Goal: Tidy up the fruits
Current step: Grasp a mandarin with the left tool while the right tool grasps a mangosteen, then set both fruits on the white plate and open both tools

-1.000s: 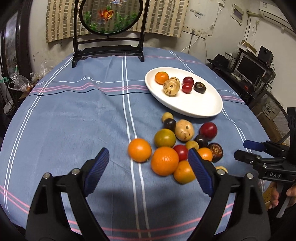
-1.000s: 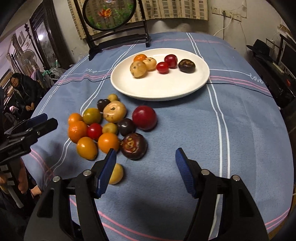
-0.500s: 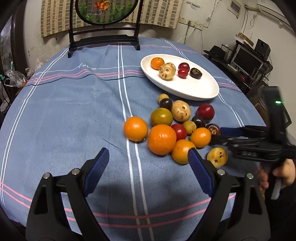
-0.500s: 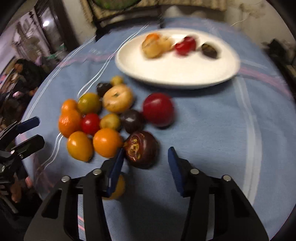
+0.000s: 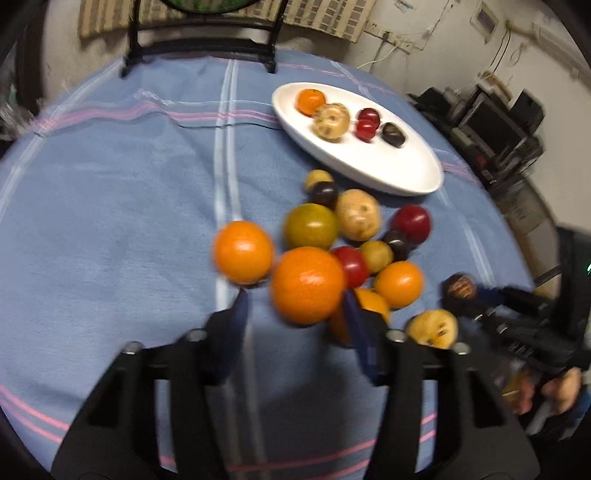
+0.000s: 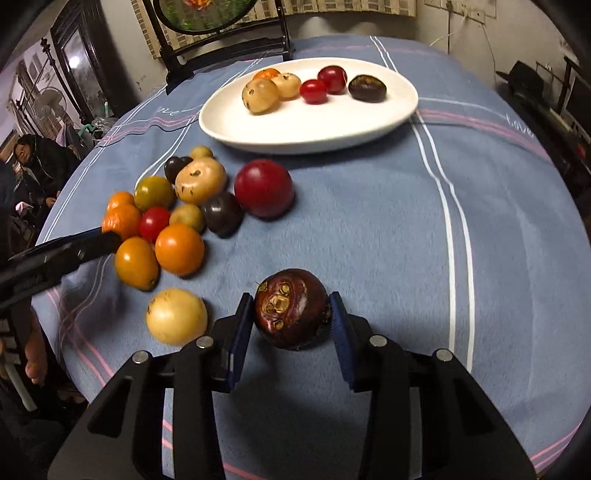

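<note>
My right gripper [image 6: 291,317] is shut on a dark purple mangosteen [image 6: 291,314], apart from the pile; it also shows in the left wrist view [image 5: 460,287]. My left gripper [image 5: 295,306] has its blue pads on both sides of a large orange [image 5: 308,284], touching or nearly so; the view is blurred. A pile of loose fruits [image 6: 177,218] lies on the blue cloth. A white oval plate [image 6: 332,122] behind it holds several fruits, among them two red ones [image 6: 321,85] and a dark one [image 6: 367,88].
A yellow fruit [image 6: 176,315] lies just left of my right gripper. A big red fruit [image 6: 264,188] sits between pile and plate. A black stand with a round picture [image 6: 207,22] is at the table's far edge. A person [image 6: 33,162] sits at left.
My right gripper closed on the mangosteen and drew it out of the pile toward me. My left gripper moved forward and narrowed around the large orange.
</note>
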A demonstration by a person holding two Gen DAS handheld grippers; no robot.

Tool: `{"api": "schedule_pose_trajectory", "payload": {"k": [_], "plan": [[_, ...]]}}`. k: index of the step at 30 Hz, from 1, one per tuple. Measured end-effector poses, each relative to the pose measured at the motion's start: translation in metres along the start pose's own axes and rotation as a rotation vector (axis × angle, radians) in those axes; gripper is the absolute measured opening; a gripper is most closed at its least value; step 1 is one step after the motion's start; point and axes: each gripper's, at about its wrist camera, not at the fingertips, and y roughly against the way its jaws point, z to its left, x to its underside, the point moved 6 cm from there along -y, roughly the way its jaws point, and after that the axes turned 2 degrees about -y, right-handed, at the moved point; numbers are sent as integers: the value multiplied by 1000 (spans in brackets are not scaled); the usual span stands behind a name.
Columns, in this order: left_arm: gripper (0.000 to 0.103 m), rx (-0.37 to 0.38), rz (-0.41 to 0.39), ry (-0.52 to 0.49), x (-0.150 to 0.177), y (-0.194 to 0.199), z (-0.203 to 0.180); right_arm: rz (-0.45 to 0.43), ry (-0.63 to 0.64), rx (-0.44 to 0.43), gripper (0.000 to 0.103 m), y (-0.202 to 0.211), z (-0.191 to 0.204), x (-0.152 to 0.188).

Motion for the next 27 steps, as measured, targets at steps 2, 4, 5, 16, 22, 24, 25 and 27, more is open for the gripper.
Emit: {"api": "schedule_pose_trajectory", "payload": {"k": [2, 4, 5, 16, 22, 24, 25, 27], "plan": [[47, -14, -5, -7, -5, -6, -4, -5, -7, -13, 42, 1, 0, 1], [50, -17, -8, -24, -8, -12, -9, -7, -8, -26, 42, 1, 1, 2], [51, -22, -9, -24, -10, -16, -11, -7, -5, -26, 42, 0, 1, 2], [42, -37, -39, -25, -1, 12, -12, -64, -4, -50, 42, 16, 10, -5], [42, -25, -76, -59, -6, 30, -22, -75, 3, -38, 42, 20, 14, -7], [42, -16, -82, -74, -9, 34, -27, -80, 2, -36, 42, 22, 14, -8], [42, -14, -82, -80, -11, 33, -28, -84, 1, -35, 42, 23, 14, -9], [42, -16, -81, -97, -17, 32, -31, -88, 5, -31, 42, 25, 15, -11]]}}
